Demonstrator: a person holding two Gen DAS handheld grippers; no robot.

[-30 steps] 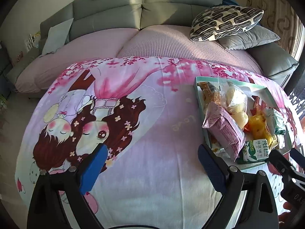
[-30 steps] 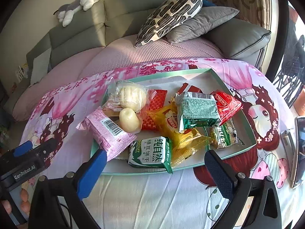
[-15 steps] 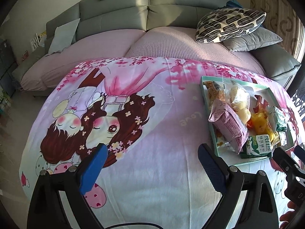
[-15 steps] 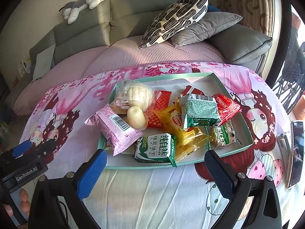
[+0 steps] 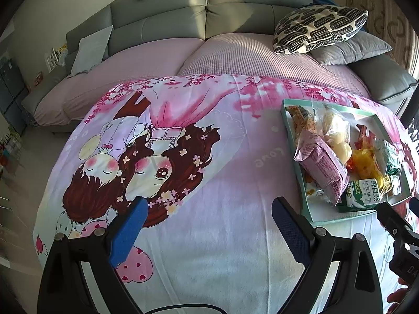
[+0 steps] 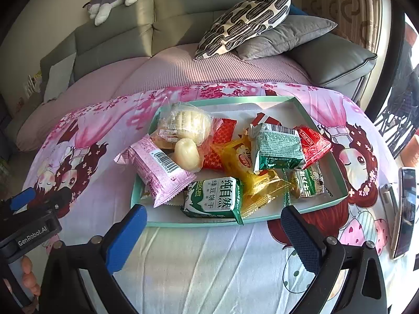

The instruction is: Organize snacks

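Two wide-spread grippers before tray [image 6: 337,201]

Wide open cloth ahead of the left gripper [image 5: 207,225] — bare printed tablecloth [image 5: 209,157] all the way to the sofa's edge. Over on the right it's crowded: the teal tray [image 6: 316,206] sits just beyond the right gripper [image 6: 213,233], heaped with packets. The pink packet [image 6: 157,172] overhangs the tray's left rim, the green biscuit pack [image 6: 212,198] leans over the near rim — no gap between snacks. Far right, a phone [image 6: 404,206] lies near the table edge; a free strip of cloth between it and the tray.
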